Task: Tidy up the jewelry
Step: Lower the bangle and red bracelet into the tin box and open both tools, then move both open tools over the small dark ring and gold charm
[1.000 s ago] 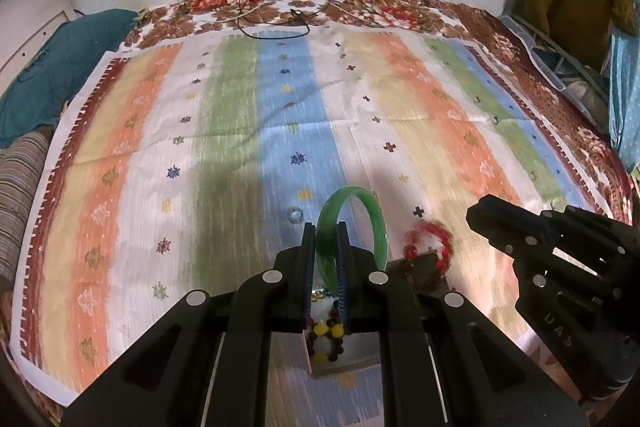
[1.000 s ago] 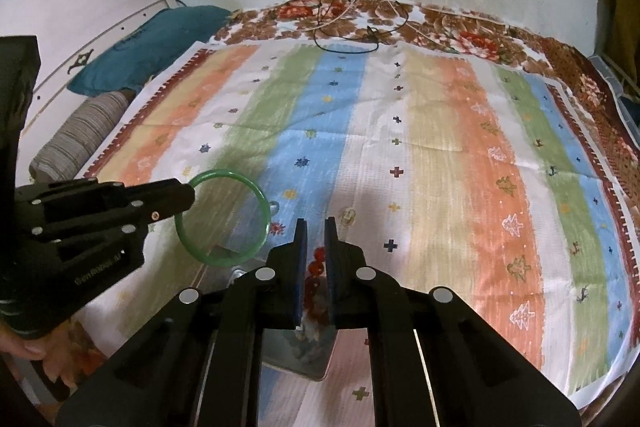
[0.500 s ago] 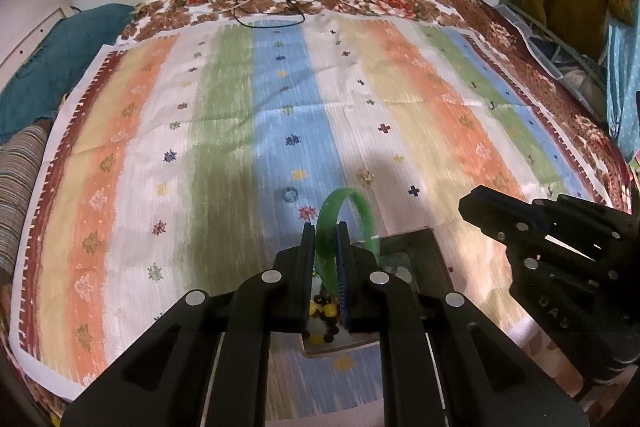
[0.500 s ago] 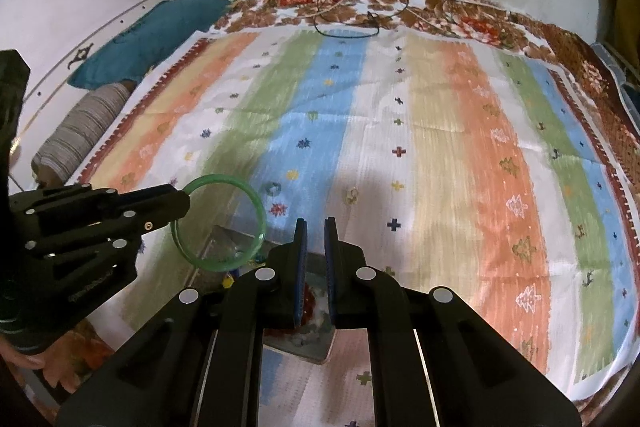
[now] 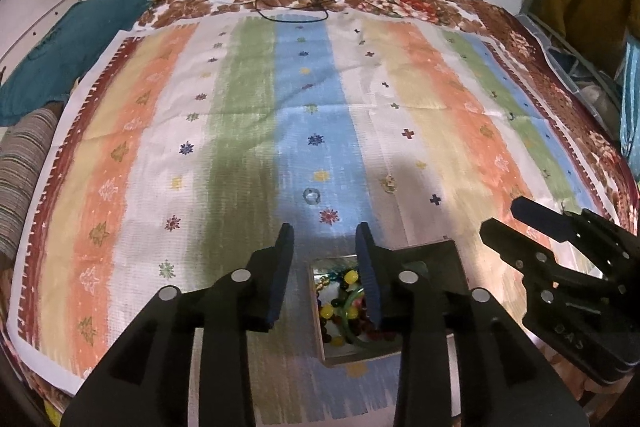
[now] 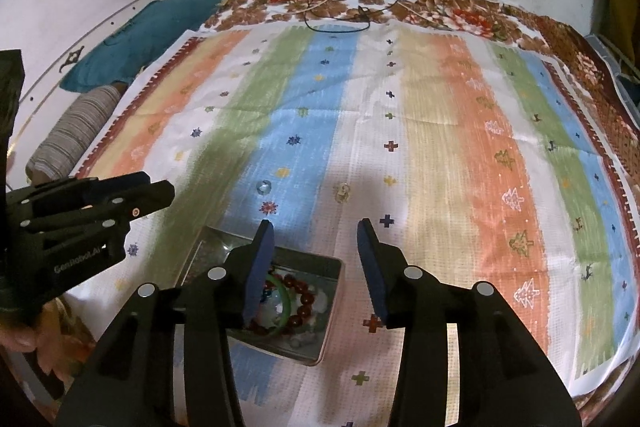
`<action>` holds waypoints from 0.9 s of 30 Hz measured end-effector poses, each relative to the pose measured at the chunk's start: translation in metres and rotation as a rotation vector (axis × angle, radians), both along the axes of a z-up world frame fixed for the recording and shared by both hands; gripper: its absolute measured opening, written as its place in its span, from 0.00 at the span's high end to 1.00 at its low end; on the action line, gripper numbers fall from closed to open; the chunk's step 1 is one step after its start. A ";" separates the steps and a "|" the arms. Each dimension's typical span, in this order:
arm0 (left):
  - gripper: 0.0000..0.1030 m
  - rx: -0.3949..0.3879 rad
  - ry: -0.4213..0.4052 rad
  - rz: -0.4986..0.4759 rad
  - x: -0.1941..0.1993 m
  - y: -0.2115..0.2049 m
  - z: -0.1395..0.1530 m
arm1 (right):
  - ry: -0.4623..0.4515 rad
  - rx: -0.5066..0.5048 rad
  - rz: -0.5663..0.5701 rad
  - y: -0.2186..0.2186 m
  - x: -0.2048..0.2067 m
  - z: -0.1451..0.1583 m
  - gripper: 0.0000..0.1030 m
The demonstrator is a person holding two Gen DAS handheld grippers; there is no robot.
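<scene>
An open jewelry box point(image 6: 332, 301) lies on the striped cloth near the front edge; it also shows in the left wrist view point(image 5: 316, 311). Inside lie a green bangle point(image 6: 285, 301), a red bead bracelet point(image 6: 306, 303) and coloured beads point(image 5: 348, 281). My left gripper point(image 5: 325, 239) is open and empty just above the box. My right gripper point(image 6: 316, 231) is open and empty above the box's right side. Two small rings lie on the cloth beyond: a clear one point(image 5: 311, 195) and a pale one point(image 5: 388, 183).
The box lid point(image 5: 424, 259) stands open behind the box. A teal pillow point(image 6: 148, 35) and a striped bolster point(image 6: 68, 139) lie at the left. Black cables point(image 6: 340, 15) trail from the wall onto the far end of the cloth.
Both grippers have opened. The left one let go of the green bangle and the right one let go of the red bead bracelet; both pieces now lie in the box.
</scene>
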State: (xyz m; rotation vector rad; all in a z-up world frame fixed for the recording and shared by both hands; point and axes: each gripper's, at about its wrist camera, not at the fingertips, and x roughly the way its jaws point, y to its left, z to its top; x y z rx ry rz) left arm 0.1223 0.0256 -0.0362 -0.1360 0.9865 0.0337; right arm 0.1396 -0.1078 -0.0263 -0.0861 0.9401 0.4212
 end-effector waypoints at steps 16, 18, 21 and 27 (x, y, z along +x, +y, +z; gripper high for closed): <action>0.43 -0.065 0.111 0.048 0.052 0.030 -0.032 | 0.075 -0.049 0.027 0.011 0.033 -0.021 0.37; 0.43 -0.095 0.127 0.059 0.057 0.035 -0.037 | 0.090 -0.048 0.030 0.012 0.040 -0.024 0.37; 0.42 -0.122 0.159 0.053 0.068 0.036 -0.047 | 0.135 -0.021 0.040 0.012 0.050 -0.031 0.37; 0.42 -0.096 0.182 0.020 0.082 0.026 -0.058 | 0.151 -0.066 0.058 0.016 0.062 -0.044 0.37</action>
